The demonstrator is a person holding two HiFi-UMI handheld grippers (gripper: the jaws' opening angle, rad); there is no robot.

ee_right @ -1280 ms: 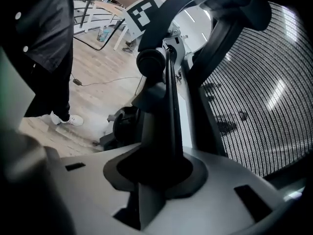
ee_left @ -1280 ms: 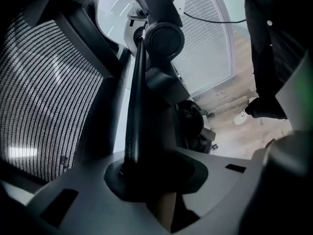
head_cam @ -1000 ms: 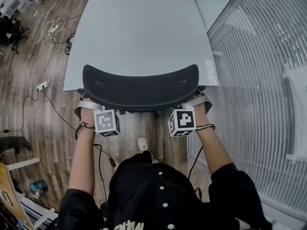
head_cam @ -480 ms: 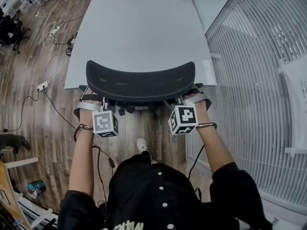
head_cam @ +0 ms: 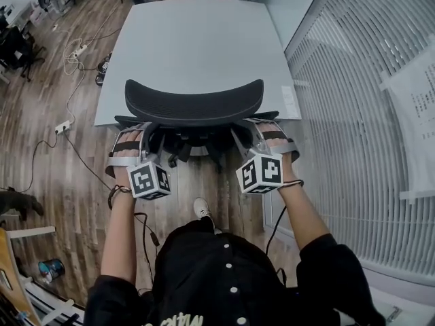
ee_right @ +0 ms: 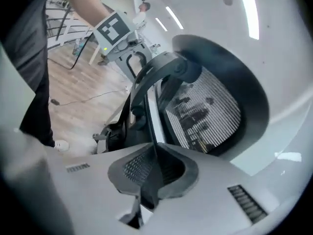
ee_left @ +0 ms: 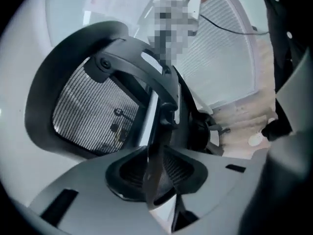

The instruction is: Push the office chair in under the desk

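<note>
The black mesh office chair [head_cam: 194,106] stands with its backrest over the near edge of the pale grey desk [head_cam: 197,39], seat hidden beneath. Both grippers sit low behind the backrest, by the chair's dark back frame [head_cam: 187,140]. My left gripper [head_cam: 145,133] is closing, pads almost together and nothing between them; its own view shows the mesh [ee_left: 88,106] ahead of the jaws [ee_left: 154,180]. My right gripper [head_cam: 243,131] is closing too, pads meeting on nothing [ee_right: 151,175], the mesh [ee_right: 205,111] just beyond.
White window blinds [head_cam: 360,114] run along the right, close to the desk's side. Cables and a power strip [head_cam: 61,124] lie on the wooden floor at left. The person's shoe [head_cam: 202,206] is behind the chair base. A small label [head_cam: 288,102] lies on the desk's right edge.
The chair has rolled farther in, its backrest now over the desk's edge. Both grippers have come off the backrest's lower rim and dropped behind it.
</note>
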